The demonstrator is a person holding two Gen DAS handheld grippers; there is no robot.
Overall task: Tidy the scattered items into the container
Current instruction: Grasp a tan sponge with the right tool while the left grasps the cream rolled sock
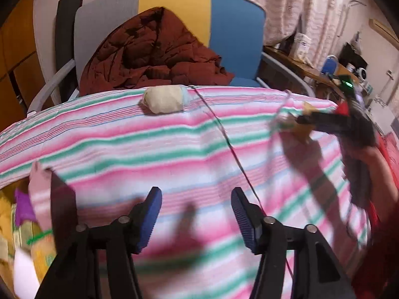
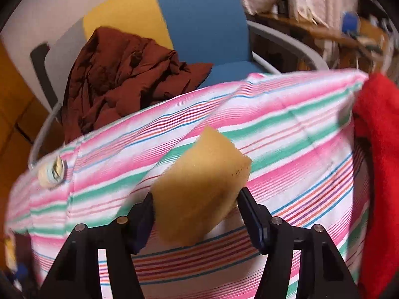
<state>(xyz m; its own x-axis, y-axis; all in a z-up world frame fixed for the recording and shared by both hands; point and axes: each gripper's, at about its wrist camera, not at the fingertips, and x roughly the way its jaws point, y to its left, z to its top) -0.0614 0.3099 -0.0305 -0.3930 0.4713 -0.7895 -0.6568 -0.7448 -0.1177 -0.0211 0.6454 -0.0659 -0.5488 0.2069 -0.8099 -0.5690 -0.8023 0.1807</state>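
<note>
A yellow sponge (image 2: 202, 186) is clamped between the pads of the right gripper (image 2: 197, 199) above the striped cloth (image 2: 286, 149), while the left gripper (image 1: 197, 214) is held with its jaws wide apart and nothing between them. One cream bundle (image 1: 163, 99) is left lying near the cloth's far edge, just before the chair (image 1: 234, 37) and its brown jacket (image 1: 149, 54). The container (image 1: 27, 229) at the left wrist view's lower left is seen already partly filled, so the task is judged well advanced, with the sponge and the bundle yet to be put in.
</note>
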